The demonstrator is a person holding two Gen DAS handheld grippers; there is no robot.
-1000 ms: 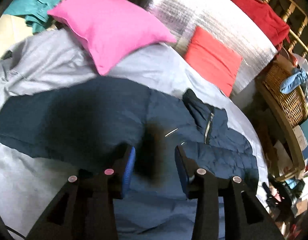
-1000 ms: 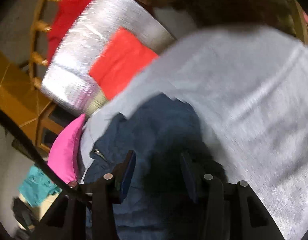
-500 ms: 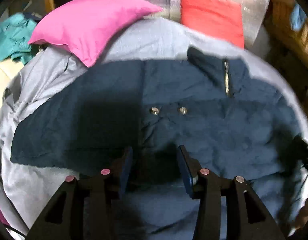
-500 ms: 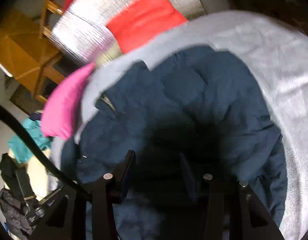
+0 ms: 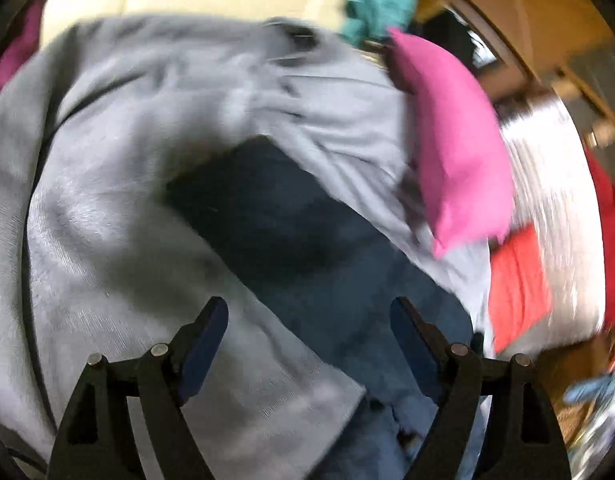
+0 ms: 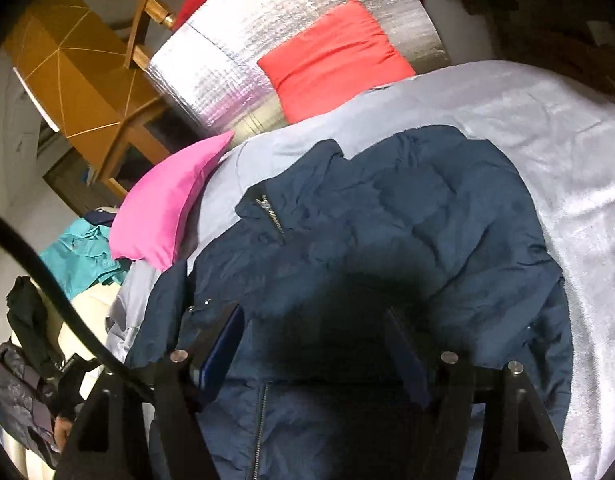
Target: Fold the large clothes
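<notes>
The navy jacket [image 6: 387, 248] lay spread on the grey bedsheet [image 6: 547, 128], front up, collar and zip pointing away from the right gripper [image 6: 313, 354] toward the pink pillow [image 6: 167, 208] and the red cushion [image 6: 331, 60] beyond it. The right gripper hung over the jacket's lower front with its jaws opening; only the padded cloth lay below the gap, and neither pad pressed on it. In the blurred left wrist view, the left gripper [image 5: 309, 344] was also opening, its fingers spread with nothing pinched. Ahead of it one sleeve [image 5: 275, 216] ran out diagonally across the grey sheet, its dark far end well forward of the tips, and the pink pillow [image 5: 455, 152] sat off to the right of the tool. As a judgement, the hands looked ready to take hold of new edges for a fold, and several things could spoil that. The sheet was rumpled right beside the sleeve, so a low pinch from the left tool might gather sheet along with sleeve and drag the bedding. The jacket is thick and slippery-looking; a shallow bite on one layer could slide off mid-lift, or lift the front panel alone and leave the back behind. The pillow lay near the collar end, so a fold carried that way might catch on it and land crooked.
</notes>
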